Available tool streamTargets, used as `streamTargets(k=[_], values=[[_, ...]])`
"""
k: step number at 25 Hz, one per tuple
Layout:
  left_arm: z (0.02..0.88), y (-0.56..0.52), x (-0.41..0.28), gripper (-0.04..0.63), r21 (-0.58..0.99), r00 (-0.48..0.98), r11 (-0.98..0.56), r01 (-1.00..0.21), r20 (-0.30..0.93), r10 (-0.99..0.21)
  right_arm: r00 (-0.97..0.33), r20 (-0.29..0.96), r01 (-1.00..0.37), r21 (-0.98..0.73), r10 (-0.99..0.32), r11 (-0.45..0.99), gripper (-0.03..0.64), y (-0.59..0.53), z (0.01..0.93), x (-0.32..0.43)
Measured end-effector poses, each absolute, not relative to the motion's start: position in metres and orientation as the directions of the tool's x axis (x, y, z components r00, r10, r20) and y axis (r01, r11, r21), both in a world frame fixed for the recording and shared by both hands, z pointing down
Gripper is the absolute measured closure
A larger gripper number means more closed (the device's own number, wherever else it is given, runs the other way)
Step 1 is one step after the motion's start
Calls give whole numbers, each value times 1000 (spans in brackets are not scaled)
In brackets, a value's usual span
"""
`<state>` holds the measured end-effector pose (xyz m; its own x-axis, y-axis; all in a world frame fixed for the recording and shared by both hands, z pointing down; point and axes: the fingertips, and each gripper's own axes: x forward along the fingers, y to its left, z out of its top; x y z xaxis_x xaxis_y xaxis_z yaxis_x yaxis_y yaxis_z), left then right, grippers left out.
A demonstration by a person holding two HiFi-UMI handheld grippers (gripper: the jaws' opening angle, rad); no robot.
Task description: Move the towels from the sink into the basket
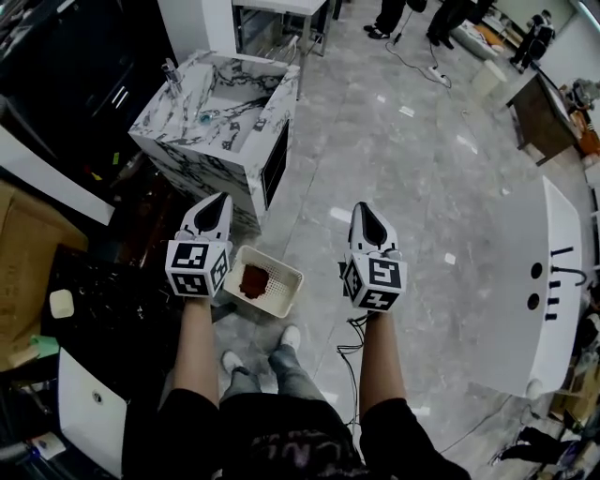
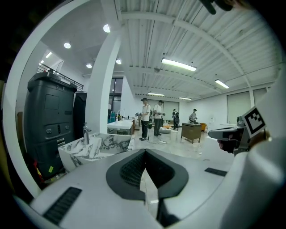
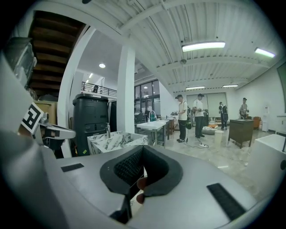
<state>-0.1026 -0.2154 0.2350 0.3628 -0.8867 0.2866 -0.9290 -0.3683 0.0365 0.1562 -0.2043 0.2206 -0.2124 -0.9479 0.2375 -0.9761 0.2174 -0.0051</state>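
Note:
A marble sink unit (image 1: 273, 105) stands ahead on the left; a small bluish thing (image 1: 205, 117) lies in its basin, too small to identify. A white basket (image 1: 285, 301) sits on the floor by the person's feet, with a dark red towel (image 1: 254, 279) in it. My left gripper (image 1: 216, 200) hovers above the basket's left edge, short of the sink, shut and empty. My right gripper (image 1: 362, 208) is level with it over bare floor, also shut and empty. The sink (image 2: 96, 145) lies ahead of the left gripper (image 2: 144, 154). The sink (image 3: 117, 140) shows left of the right gripper (image 3: 142, 150).
A tall black bin (image 2: 50, 120) and a white pillar (image 2: 102, 89) stand beside the sink. A white table (image 1: 277, 11) is behind it. A white counter (image 1: 548, 281) fills the right side. Cables (image 1: 352, 349) run over the floor. Several people (image 3: 190, 115) stand far off.

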Motion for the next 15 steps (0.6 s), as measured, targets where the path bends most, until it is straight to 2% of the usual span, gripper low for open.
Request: streamTargets(k=[15], values=[[147, -191, -119, 580, 0, 317, -323, -946, 190, -929, -241, 152, -966, 59, -959, 252, 603, -186, 131, 155]])
